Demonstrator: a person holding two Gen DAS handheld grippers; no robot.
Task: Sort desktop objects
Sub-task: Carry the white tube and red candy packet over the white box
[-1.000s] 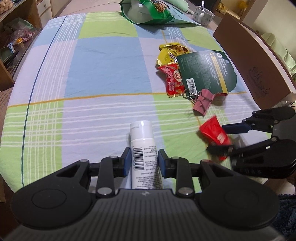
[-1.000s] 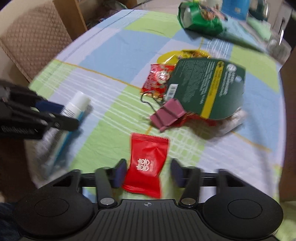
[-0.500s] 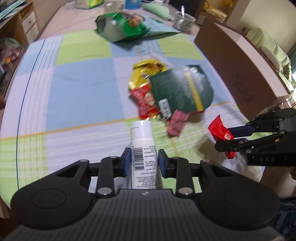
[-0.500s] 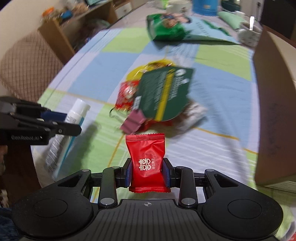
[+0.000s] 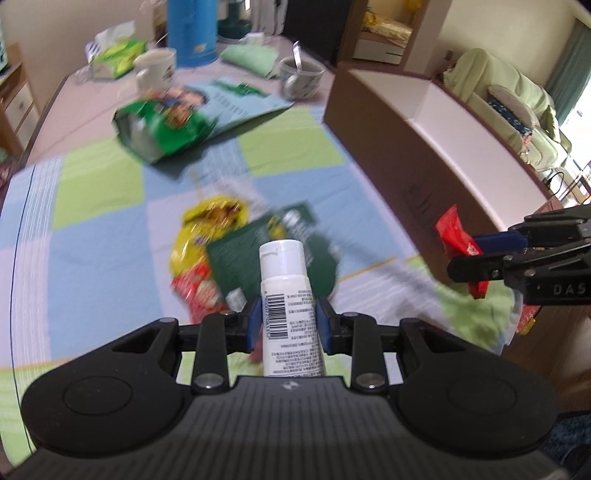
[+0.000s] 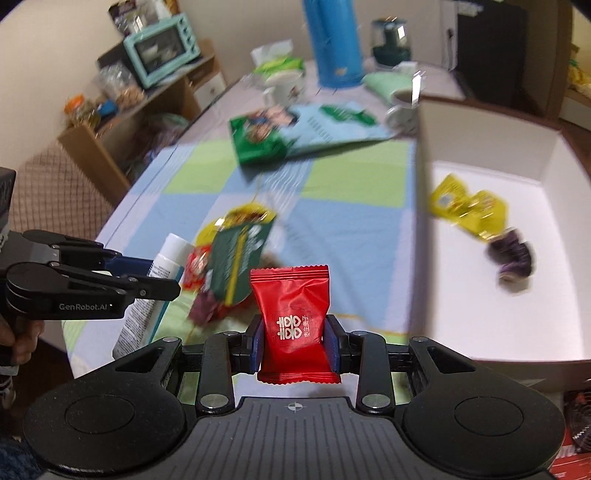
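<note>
My left gripper (image 5: 287, 325) is shut on a white tube (image 5: 286, 291) with a barcode label and holds it above the checked tablecloth. My right gripper (image 6: 294, 341) is shut on a red candy packet (image 6: 291, 317), lifted off the table; the packet also shows in the left wrist view (image 5: 458, 240). A brown cardboard box (image 6: 480, 295) with a white inside stands to the right; a yellow packet (image 6: 465, 206) and a dark purple item (image 6: 511, 258) lie in it. On the cloth lie a dark green packet (image 6: 236, 258), a yellow packet (image 5: 210, 225) and a red packet (image 5: 195, 291).
At the far end of the table are a green snack bag (image 5: 162, 129), a leaflet (image 5: 236, 99), two mugs (image 5: 155, 70), a blue flask (image 5: 192, 29) and a tissue pack (image 5: 114, 55). A shelf with a mint toaster oven (image 6: 162, 48) stands to the left.
Both grippers have risen and tilted up with their objects. The right gripper closed on the red packet, lifted it and moved towards the box, whose inside now shows.
</note>
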